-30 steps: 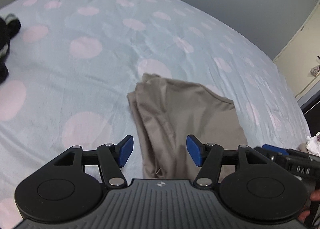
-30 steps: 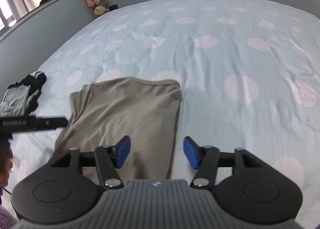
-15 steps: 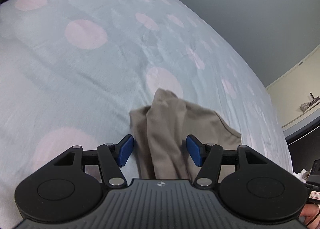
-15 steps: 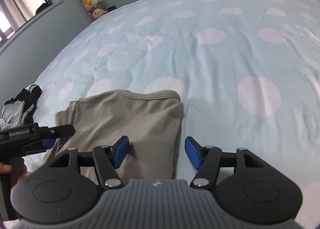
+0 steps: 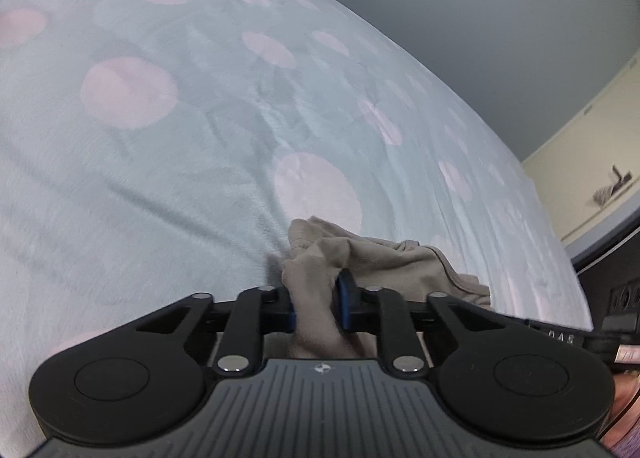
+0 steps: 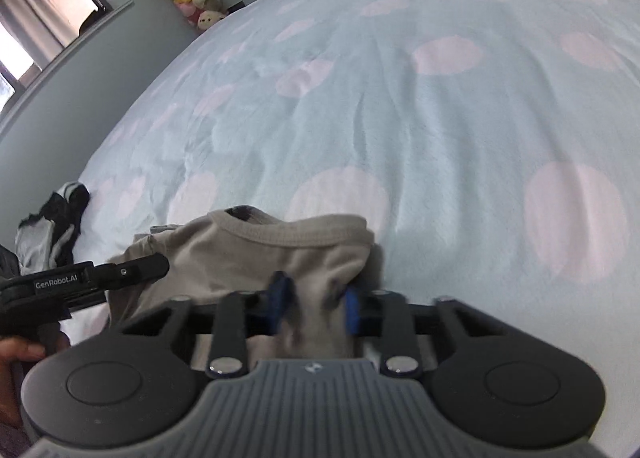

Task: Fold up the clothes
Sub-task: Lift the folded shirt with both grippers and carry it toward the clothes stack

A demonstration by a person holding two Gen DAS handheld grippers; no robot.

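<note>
with left gripper (image 5: 314,308) and right gripper (image 6: 314,308) each pinching tan garment (image 6: 256,258) on bed (image 6: 440,130), we judge fold started; next, lift corners together, carry forward evenly.

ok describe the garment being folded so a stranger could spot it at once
On the pale blue bedspread with pink dots, look at its near edge: a plain beige knit top, bunched up. Unlike the black-and-grey clothing to its left, both tools pinch it.
</note>
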